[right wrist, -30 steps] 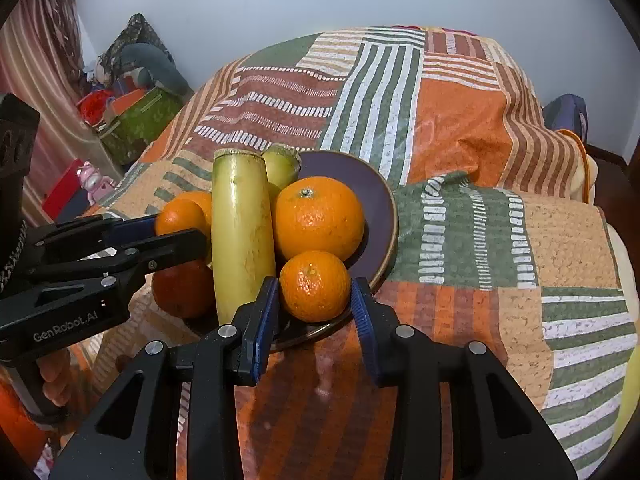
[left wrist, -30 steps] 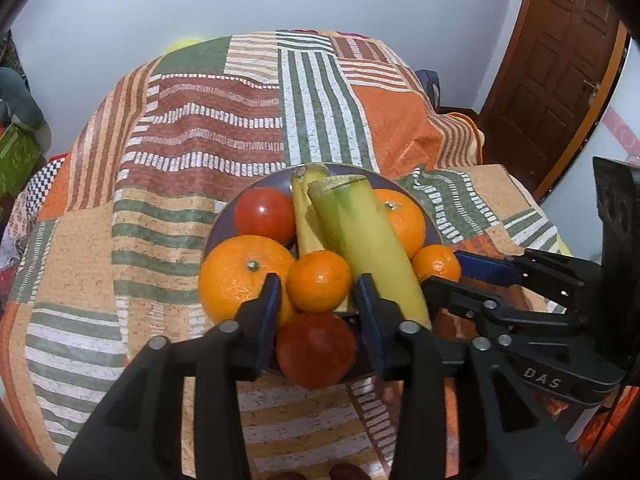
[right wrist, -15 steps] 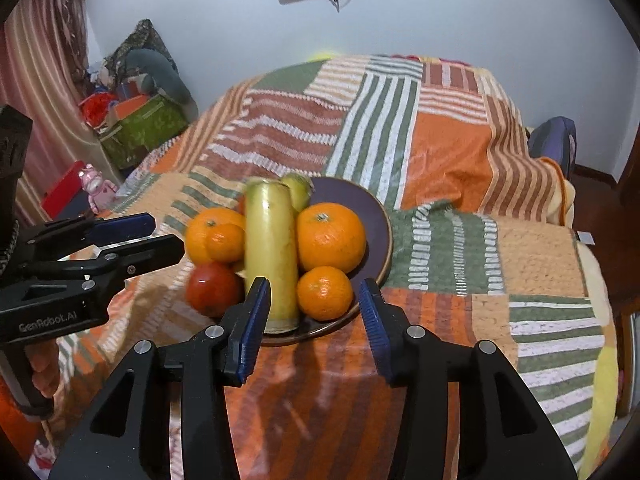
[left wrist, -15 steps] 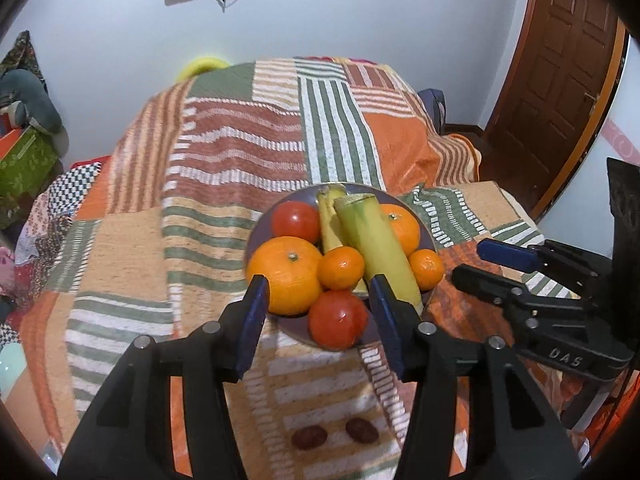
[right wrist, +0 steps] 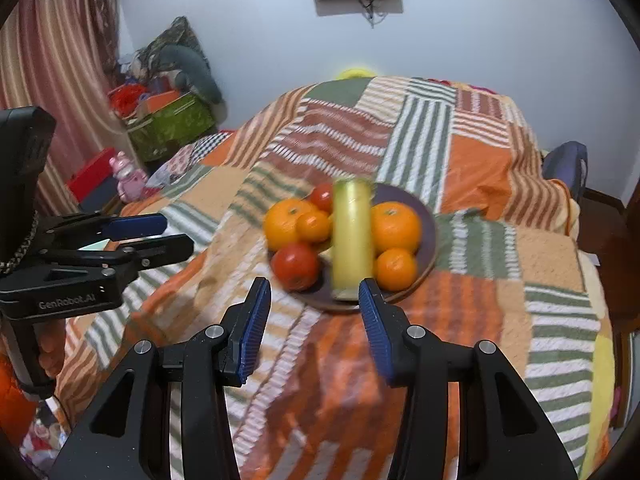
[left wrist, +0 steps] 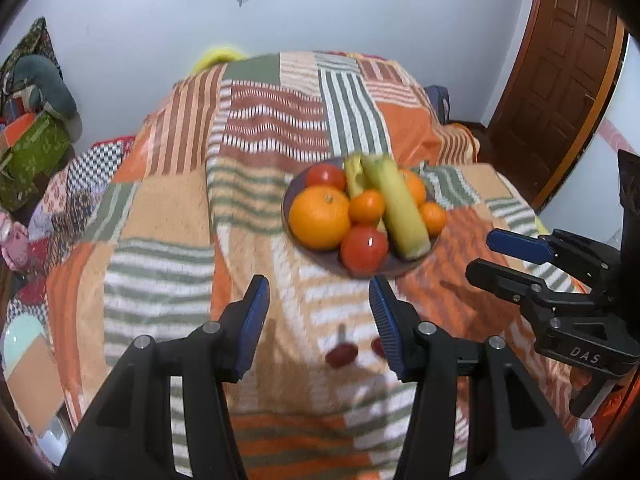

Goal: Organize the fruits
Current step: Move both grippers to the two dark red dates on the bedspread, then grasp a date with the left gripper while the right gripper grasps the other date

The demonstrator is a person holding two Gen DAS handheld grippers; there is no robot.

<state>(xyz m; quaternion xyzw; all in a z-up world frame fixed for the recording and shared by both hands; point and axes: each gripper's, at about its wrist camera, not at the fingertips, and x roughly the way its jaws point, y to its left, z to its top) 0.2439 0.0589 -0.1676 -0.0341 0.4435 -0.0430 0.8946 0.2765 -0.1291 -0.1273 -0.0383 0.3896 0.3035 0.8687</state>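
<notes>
Plate [left wrist: 294, 190] of fruit sits mid-bed on the quilt [left wrist: 168, 216]: oranges [left wrist: 319, 216], tomatoes [left wrist: 363, 249], bananas [left wrist: 400, 210], edges blurred. Rear banana mostly hidden behind the front one. Two small dark red items [left wrist: 340, 354] near the quilt's front edge, hard to make out. Left claw [left wrist: 320, 324] open, empty, short of the plate. Right claw [right wrist: 314, 320] likewise open, empty.

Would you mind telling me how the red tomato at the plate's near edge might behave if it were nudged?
The tomato looks round and glossy, so it would probably roll or slip. It sits at the rim of the plate, so it could tumble onto the blanket. It may bruise under a hard squeeze.
</notes>
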